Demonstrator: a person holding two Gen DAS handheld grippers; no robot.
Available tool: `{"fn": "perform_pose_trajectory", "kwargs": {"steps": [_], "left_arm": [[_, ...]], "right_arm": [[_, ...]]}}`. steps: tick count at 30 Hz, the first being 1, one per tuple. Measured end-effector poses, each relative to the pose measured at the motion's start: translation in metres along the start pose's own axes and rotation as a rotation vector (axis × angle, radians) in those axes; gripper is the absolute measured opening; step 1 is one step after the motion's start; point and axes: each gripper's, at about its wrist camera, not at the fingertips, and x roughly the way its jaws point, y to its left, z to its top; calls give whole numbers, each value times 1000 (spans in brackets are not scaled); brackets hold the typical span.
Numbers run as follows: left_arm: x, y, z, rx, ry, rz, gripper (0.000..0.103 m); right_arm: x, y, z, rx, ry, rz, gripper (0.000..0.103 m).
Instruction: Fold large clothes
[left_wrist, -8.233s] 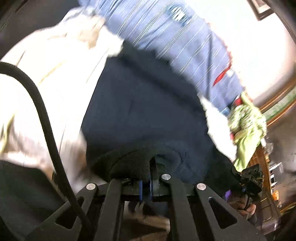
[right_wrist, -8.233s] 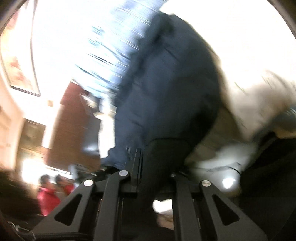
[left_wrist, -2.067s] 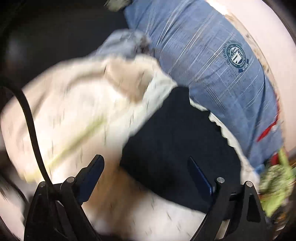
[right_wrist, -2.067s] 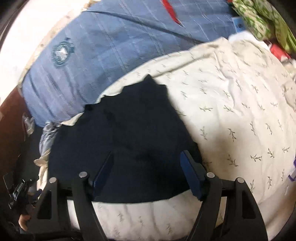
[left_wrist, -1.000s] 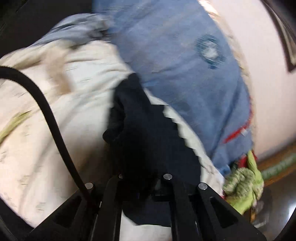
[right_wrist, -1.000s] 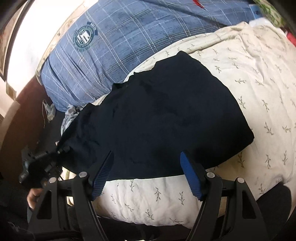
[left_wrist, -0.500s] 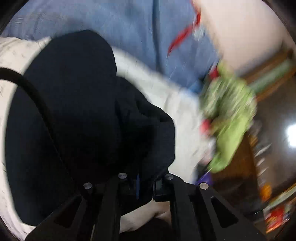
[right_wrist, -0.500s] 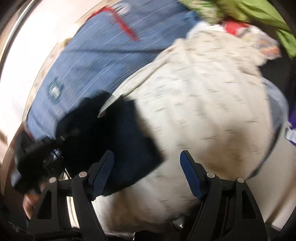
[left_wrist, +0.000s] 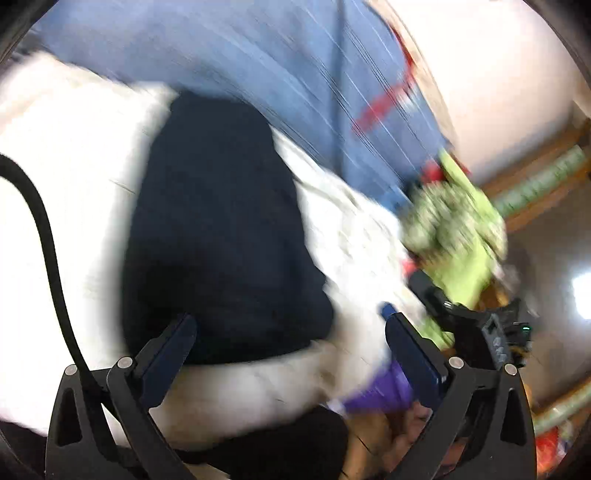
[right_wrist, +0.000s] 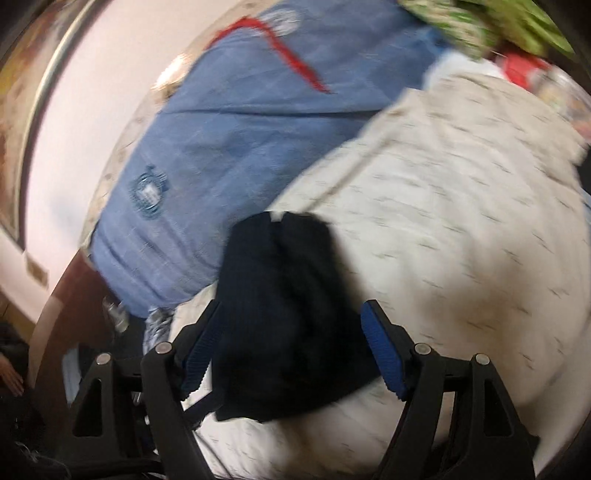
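**Folded dark garment on the cream quilt**

The navy garment (right_wrist: 284, 314) lies folded at lower centre, bare cream quilt (right_wrist: 461, 221) right of it, blue plaid bedding (right_wrist: 240, 147) above. Left gripper (left_wrist: 291, 343) and right gripper (right_wrist: 291, 339) both gape, holding nothing.

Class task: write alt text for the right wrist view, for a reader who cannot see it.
A folded dark navy garment lies on a cream leaf-print quilt, framed between the open blue-padded fingers of the right tool. Behind lie a blue checked quilt and a pale wall; the picture is motion-blurred.
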Motion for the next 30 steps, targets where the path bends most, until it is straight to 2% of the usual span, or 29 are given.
{"fn": "perform_pose_trajectory", "kwargs": {"steps": [2, 3, 5, 7, 8, 9, 11, 13, 14, 15, 17, 18, 20, 21, 24, 26, 27, 28, 30], "left_arm": [[-19, 23, 6, -33, -35, 76, 102], [-24, 30, 9, -45, -47, 100, 102], [-32, 46, 15, -62, -66, 174, 102], [-36, 57, 20, -71, -78, 225, 102], [-36, 62, 22, -71, -75, 242, 102], [-34, 70, 26, -75, -67, 256, 102], [-34, 79, 27, -82, -57, 261, 102], [-29, 83, 28, -83, -58, 270, 102], [-28, 83, 28, -78, -56, 279, 102], [-24, 83, 30, -71, -50, 298, 102], [-17, 79, 34, -54, -55, 308, 102], [-14, 74, 35, -43, -60, 313, 102], [-4, 61, 37, -8, -64, 322, 102], [-1, 56, 38, 5, -61, 324, 102], [4, 45, 39, 46, -47, 307, 102], [4, 47, 37, 43, -39, 310, 102], [4, 49, 37, 34, -36, 312, 102], [4, 55, 36, 17, -29, 315, 102], [5, 64, 34, -7, -16, 323, 102]], "right_arm": [[18, 16, -4, -36, 55, 41, 76], [33, 26, -8, -71, 93, 18, 76], [54, 38, -17, -137, 118, -98, 76], [78, 38, -24, -168, 176, -134, 76], [89, 31, -28, -173, 196, -182, 76], [99, 19, -31, -196, 214, -292, 73], [102, -15, -33, -166, 233, -421, 23], [94, -49, -31, -78, 248, -360, 17], [88, -55, -30, -80, 254, -409, 17], [79, -54, -27, -89, 244, -405, 19], [58, -43, -16, -73, 171, -371, 22], [47, -30, -7, -79, 115, -301, 22], [48, -6, 8, -117, 105, -202, 22], [59, 9, 17, -141, 125, -122, 22], [111, 27, 28, -175, 225, -18, 22], [144, 20, 23, -194, 304, -60, 21], [162, 5, 20, -219, 326, -151, 18], [171, -8, 20, -236, 326, -217, 0], [164, -31, 28, -184, 293, -165, 0]]}}
